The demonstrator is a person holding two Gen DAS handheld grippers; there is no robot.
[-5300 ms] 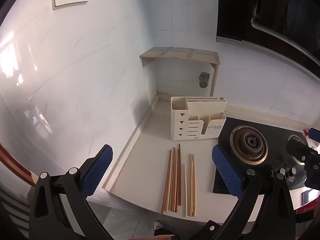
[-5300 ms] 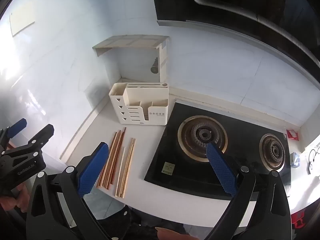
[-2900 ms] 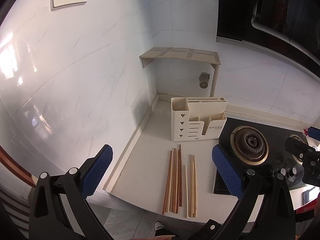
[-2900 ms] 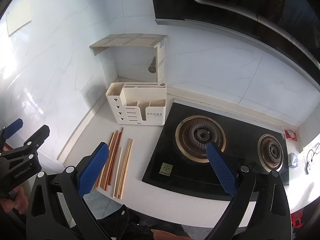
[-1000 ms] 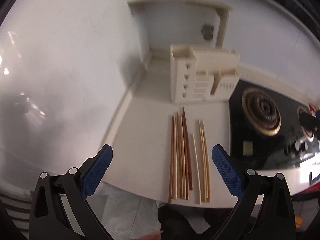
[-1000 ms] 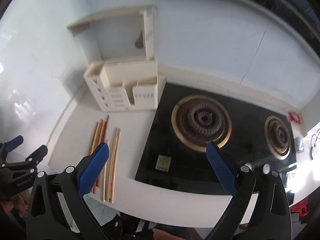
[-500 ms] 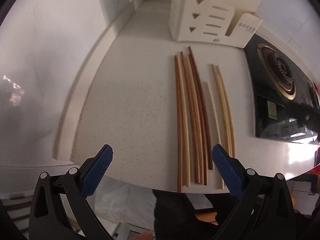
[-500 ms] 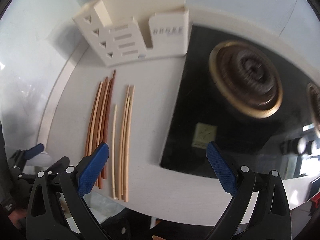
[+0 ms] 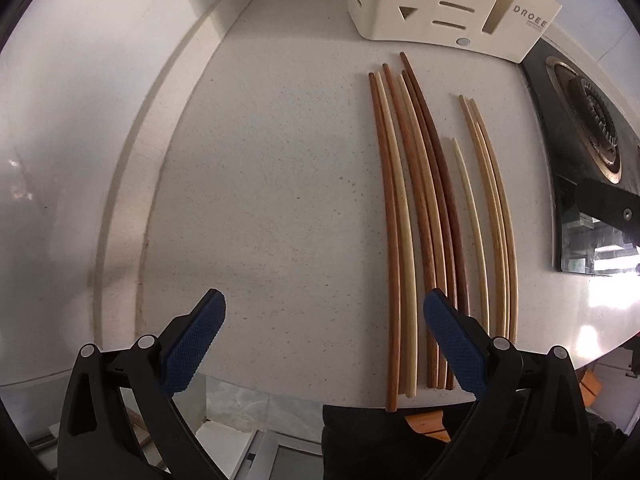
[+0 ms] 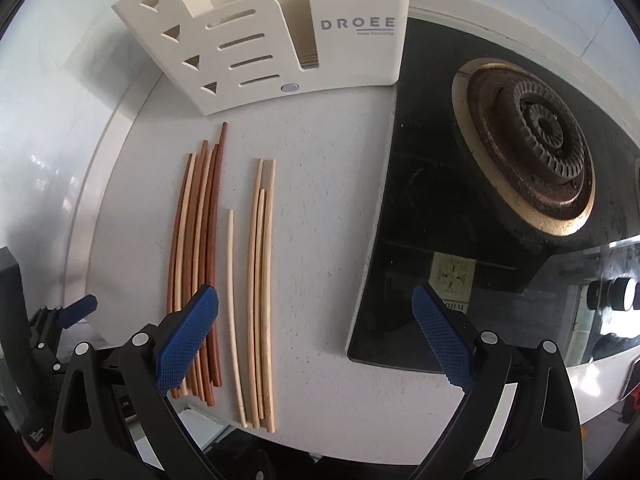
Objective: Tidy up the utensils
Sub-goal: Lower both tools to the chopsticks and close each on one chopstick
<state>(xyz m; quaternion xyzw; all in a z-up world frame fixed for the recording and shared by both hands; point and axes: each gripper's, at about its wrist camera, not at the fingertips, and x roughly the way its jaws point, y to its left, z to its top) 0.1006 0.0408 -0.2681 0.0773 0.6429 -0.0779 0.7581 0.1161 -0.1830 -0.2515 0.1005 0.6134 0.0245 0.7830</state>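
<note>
a pale speckled counter runs along a white wall. the left claw hangs wide open and empty above it, its right pad over the brown chopsticks. pale chopsticks lie just beside, below the cream holder. the right claw is wide open, empty. best to straddle one bundle squarely and close at mid-length.

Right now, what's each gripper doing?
Left gripper: open, holding nothing, above the counter.
Right gripper: open, holding nothing, over the chopsticks.
</note>
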